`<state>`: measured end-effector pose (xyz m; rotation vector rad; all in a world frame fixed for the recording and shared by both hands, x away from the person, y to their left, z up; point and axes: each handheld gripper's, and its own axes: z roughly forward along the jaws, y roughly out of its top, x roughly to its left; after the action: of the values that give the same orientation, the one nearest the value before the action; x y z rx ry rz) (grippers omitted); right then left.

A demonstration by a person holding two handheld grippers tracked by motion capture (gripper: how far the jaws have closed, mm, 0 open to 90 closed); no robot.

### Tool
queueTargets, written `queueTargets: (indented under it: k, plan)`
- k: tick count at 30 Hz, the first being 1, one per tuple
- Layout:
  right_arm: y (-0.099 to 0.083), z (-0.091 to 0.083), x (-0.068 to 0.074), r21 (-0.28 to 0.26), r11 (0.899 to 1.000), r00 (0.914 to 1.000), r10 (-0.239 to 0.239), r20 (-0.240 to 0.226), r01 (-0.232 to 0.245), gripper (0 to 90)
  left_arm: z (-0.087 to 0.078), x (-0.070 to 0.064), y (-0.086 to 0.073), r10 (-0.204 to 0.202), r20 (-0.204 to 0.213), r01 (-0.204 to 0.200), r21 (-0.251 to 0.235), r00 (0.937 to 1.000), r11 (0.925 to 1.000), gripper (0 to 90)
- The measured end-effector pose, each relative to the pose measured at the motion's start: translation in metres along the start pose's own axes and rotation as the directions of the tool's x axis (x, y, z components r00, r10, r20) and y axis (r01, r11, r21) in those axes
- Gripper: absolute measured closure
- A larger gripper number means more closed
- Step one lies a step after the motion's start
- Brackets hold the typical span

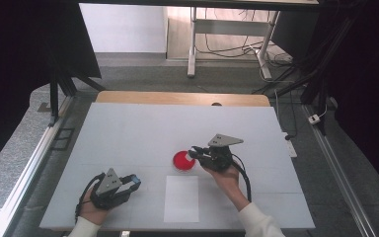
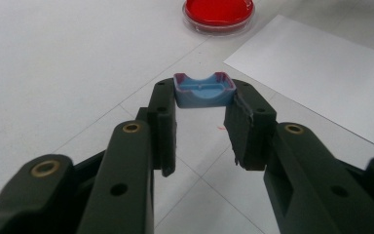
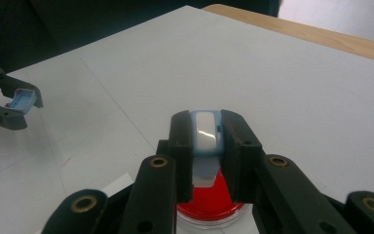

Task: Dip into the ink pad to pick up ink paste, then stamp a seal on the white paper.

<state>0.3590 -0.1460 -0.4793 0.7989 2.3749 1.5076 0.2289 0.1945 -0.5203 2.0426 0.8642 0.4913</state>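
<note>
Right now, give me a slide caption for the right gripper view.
Right gripper clamps a blue-and-white tool above the red dish; the left gripper holds a blue cap nearby.

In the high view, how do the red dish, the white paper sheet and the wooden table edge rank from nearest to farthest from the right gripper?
1. The red dish, right beside the right gripper, on its left.
2. The white paper sheet, nearer the person.
3. The wooden table edge, along the far side.

Left gripper pinching a small blue cap

The left gripper [image 2: 204, 105] clamps a blue cap [image 2: 203, 90] between its jaw tips above the white table [image 2: 68, 63]. A red dish [image 2: 218, 12] sits at twelve o'clock; a white paper sheet [image 2: 321, 73] lies at two o'clock.
</note>
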Motion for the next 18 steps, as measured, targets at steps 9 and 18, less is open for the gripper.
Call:
queueTargets:
  k: [9,18]
  plan:
    - [0.003,-0.006,0.005,-0.022,1.000,0.9992,0.022,-0.035,-0.022,75.1,0.000,0.000,0.000,-0.001,-0.001,0.001,-0.001,1.0000,1.0000,65.5]
    - [0.003,-0.009,0.012,-0.007,1.000,0.9989,0.018,-0.044,-0.018,75.1,0.000,0.000,0.000,-0.003,-0.002,0.003,-0.001,1.0000,1.0000,65.5]
